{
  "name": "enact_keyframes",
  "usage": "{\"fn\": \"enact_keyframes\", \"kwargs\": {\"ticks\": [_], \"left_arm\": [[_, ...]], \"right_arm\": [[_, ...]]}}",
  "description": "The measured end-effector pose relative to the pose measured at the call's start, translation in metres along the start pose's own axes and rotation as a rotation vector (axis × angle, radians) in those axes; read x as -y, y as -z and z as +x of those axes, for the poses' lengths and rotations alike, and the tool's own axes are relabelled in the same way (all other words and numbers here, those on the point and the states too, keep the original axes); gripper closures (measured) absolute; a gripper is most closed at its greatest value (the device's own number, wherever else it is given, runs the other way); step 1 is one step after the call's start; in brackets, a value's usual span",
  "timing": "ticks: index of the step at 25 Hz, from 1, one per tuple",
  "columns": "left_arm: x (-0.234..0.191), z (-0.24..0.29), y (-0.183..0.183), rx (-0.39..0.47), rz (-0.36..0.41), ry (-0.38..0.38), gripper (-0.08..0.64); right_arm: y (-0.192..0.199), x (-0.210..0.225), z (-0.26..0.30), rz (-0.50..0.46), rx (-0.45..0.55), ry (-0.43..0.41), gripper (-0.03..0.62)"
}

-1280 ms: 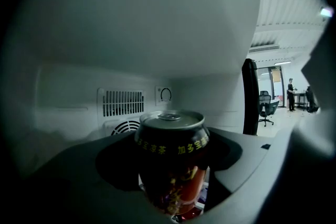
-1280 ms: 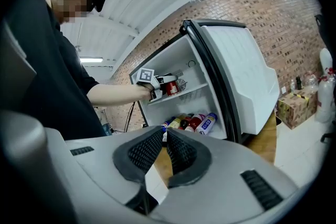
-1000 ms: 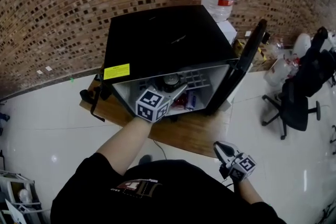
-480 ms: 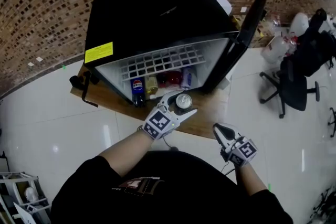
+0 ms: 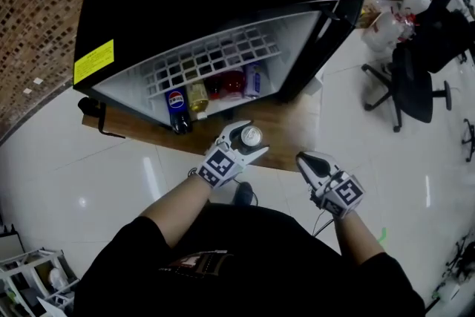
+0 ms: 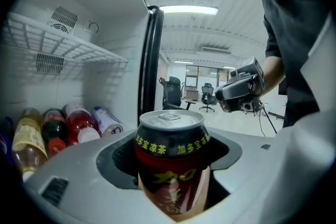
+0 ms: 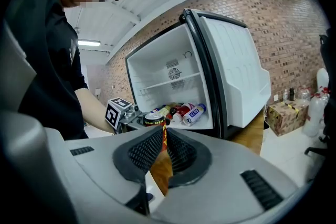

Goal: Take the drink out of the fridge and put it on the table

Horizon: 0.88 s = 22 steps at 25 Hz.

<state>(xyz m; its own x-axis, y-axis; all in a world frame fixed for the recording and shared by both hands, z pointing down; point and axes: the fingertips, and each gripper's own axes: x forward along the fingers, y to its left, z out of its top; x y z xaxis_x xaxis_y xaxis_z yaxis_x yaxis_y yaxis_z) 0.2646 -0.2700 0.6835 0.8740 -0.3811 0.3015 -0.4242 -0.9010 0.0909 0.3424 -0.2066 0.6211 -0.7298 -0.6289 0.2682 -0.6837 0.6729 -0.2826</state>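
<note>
Over the wooden table [image 5: 291,131], straight ahead of us at twelve o'clock, our left gripper [image 5: 251,139] has the dark red can [image 6: 171,160] upright between its jaws. They stand wide, with a pad pressed against each side of the can. In the head view the can sits in front of the open fridge [image 5: 185,4], clear of its cabinet; we cannot tell whether its base touches the wood. At about four o'clock from the can our right gripper [image 5: 303,158] hangs near the table's edge, its jaws drawn together with nothing between them. Up at eleven o'clock from the can, several bottles lie on the fridge floor under the white wire shelf [image 5: 215,63], among them a blue-labelled cola bottle [image 5: 176,104] and a yellow one [image 5: 197,96]. The fridge door [image 5: 349,4] stands swung out at one o'clock, and a black office chair [image 5: 412,82] stands at two o'clock.
</note>
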Motion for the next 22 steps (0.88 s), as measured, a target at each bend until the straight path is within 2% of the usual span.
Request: {"fn": "enact_keyframes", "kwargs": {"ticks": [5,13,22], "left_arm": [[0.001,0.014,0.025,-0.03,-0.008,0.033,0.229],[0.005,0.029,0.051,-0.09,0.002,0.086,0.229],[0.007,0.018,0.062,-0.113,0.024,0.101,0.224]], "right_arm": [[0.015,0.0,-0.001,0.022,-0.029,0.01,0.548],[0.015,0.003,-0.005,0.029,-0.041,0.031,0.548],[0.014,0.001,-0.005,0.03,-0.044,0.03,0.548]]}}
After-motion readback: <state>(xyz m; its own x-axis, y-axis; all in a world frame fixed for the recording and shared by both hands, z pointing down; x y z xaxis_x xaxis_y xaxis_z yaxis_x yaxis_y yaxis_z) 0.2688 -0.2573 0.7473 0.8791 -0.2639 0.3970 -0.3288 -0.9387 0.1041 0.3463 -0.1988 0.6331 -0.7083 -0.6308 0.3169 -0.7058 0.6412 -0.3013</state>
